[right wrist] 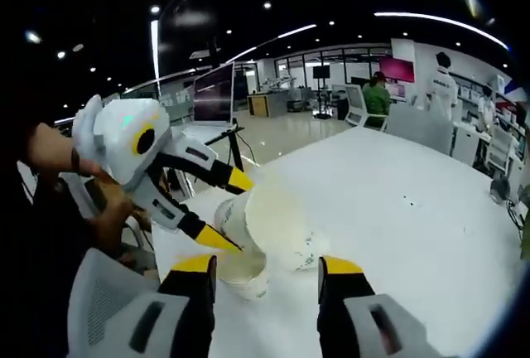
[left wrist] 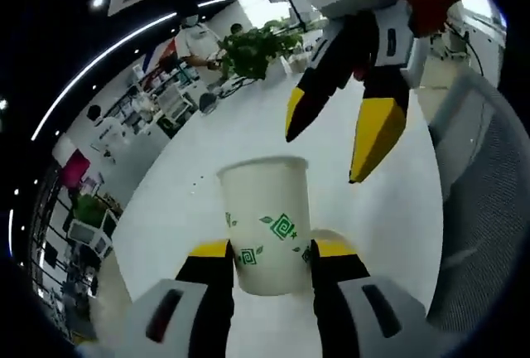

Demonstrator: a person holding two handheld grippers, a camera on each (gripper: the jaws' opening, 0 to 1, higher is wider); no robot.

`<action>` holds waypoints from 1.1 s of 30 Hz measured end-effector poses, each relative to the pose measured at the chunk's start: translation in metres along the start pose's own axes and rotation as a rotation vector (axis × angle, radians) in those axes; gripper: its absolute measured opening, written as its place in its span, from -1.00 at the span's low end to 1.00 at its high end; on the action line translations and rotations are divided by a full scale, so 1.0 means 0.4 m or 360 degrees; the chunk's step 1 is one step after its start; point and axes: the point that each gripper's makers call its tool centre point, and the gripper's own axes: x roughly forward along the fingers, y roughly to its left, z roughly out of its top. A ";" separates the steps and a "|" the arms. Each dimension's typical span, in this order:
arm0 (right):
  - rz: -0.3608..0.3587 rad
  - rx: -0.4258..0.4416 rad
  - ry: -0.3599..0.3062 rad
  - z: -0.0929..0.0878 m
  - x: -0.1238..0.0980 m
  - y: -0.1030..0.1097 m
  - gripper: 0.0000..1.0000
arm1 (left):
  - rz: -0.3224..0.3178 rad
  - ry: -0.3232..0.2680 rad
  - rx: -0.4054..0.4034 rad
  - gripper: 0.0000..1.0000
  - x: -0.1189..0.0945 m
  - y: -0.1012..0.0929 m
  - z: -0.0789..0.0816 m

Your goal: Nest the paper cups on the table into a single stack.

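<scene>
Left hand-held gripper (left wrist: pixel 269 252) around one paper cup (left wrist: pixel 267 221); right hand-held gripper (right wrist: pixel 267 268) wide, empty.

Open-plan office, desks (right wrist: pixel 489 147), monitors (right wrist: pixel 214 93), ceiling lights (right wrist: pixel 286 33)

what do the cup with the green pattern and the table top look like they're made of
The white cup with green leaf and square-spiral prints, clamped by the left gripper, looks like thin matte paper: rolled rim, dull surface without glare. Its inside lining cannot be judged. The white table top appears smooth and hard, probably laminate or painted board, with a soft sheen and a few dark specks. The right gripper stands open.
</scene>
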 end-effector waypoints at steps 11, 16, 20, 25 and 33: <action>0.0105 0.0073 -0.0012 0.017 0.014 0.036 -0.37 | -0.0056 -0.0071 0.0167 -0.30 0.010 -0.059 0.052; 0.0161 0.0079 0.0016 0.012 0.027 0.060 -0.49 | -0.0073 -0.0099 0.0240 -0.30 0.010 -0.081 0.071; 0.0198 0.0091 0.0031 0.009 0.033 0.075 -0.60 | -0.0095 -0.0127 0.0262 -0.30 0.011 -0.099 0.085; 0.0243 0.0121 0.0057 0.003 0.035 0.101 -0.80 | -0.0103 -0.0141 0.0265 -0.30 0.013 -0.115 0.094; 0.0254 0.0061 0.0104 -0.010 0.040 0.121 -0.98 | -0.0064 -0.0150 0.0178 -0.29 0.004 -0.111 0.094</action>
